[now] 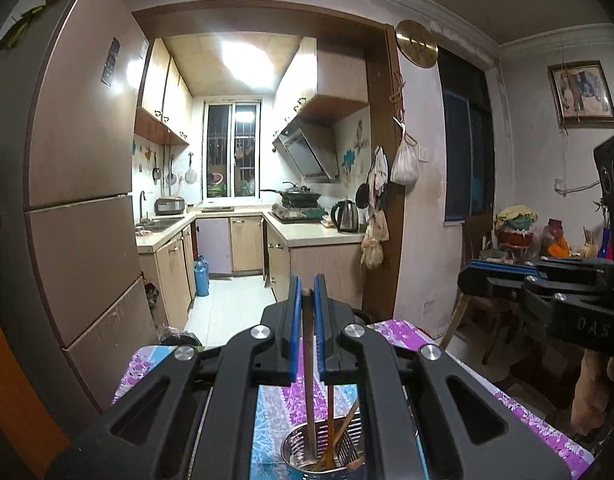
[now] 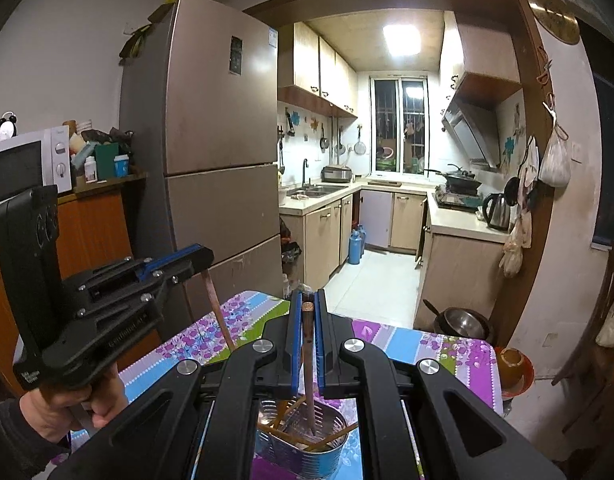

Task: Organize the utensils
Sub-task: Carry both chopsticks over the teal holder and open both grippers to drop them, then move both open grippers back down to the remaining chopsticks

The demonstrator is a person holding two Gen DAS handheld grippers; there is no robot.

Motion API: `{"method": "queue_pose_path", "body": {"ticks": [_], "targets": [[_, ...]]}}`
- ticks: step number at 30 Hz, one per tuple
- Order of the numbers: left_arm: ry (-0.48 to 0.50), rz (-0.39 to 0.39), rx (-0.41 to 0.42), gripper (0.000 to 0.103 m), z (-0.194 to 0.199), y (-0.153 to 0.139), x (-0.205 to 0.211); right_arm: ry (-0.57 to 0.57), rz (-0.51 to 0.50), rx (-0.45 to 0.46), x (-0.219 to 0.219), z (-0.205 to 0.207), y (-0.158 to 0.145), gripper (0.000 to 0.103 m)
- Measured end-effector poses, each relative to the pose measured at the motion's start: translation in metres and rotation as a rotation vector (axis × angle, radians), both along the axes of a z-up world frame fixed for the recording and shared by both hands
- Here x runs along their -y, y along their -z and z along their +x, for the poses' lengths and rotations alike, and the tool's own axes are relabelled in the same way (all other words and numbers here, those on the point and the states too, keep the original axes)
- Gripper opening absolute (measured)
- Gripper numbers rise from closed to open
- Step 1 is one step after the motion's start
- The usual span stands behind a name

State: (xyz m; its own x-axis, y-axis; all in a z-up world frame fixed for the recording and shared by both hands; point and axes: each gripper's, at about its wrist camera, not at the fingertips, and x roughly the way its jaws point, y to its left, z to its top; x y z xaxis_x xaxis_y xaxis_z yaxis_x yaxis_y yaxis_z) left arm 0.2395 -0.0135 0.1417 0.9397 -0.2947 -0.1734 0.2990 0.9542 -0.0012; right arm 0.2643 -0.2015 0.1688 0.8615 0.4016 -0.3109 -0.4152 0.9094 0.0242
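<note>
Wooden chopsticks look light, stiff and a little slick, best pinched near the top end. Left gripper (image 1: 305, 300) is closed narrowly on one chopstick (image 1: 309, 364), its tip down in the metal holder (image 1: 297, 446) on the floral tablecloth (image 1: 519, 408). Right gripper (image 2: 305, 308) likewise clamps another chopstick (image 2: 308, 376), apparently reaching inside the holder.

The metal holder (image 2: 303, 436) stands on the table (image 2: 435, 352), with chopsticks (image 2: 331, 438) leaning inside it. Over it, each gripper has one chopstick between its fingers — left gripper (image 1: 307, 294), right gripper (image 2: 306, 306) — tips down in the holder. Behind the table, the fridge (image 2: 219, 140) is left of the kitchen doorway.
</note>
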Motion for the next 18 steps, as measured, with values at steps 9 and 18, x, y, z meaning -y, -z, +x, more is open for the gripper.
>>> {"method": "queue_pose_path", "body": {"ticks": [9,18], "targets": [[0.007,0.004,-0.017,0.005,0.007,0.004,0.002,-0.015,-0.005,-0.030,-0.006,0.006,0.014,0.008],[-0.014,0.001,-0.010,0.006,0.002,-0.002,-0.001,0.001,0.005,-0.002,0.000,-0.007,0.006,0.008]]}}
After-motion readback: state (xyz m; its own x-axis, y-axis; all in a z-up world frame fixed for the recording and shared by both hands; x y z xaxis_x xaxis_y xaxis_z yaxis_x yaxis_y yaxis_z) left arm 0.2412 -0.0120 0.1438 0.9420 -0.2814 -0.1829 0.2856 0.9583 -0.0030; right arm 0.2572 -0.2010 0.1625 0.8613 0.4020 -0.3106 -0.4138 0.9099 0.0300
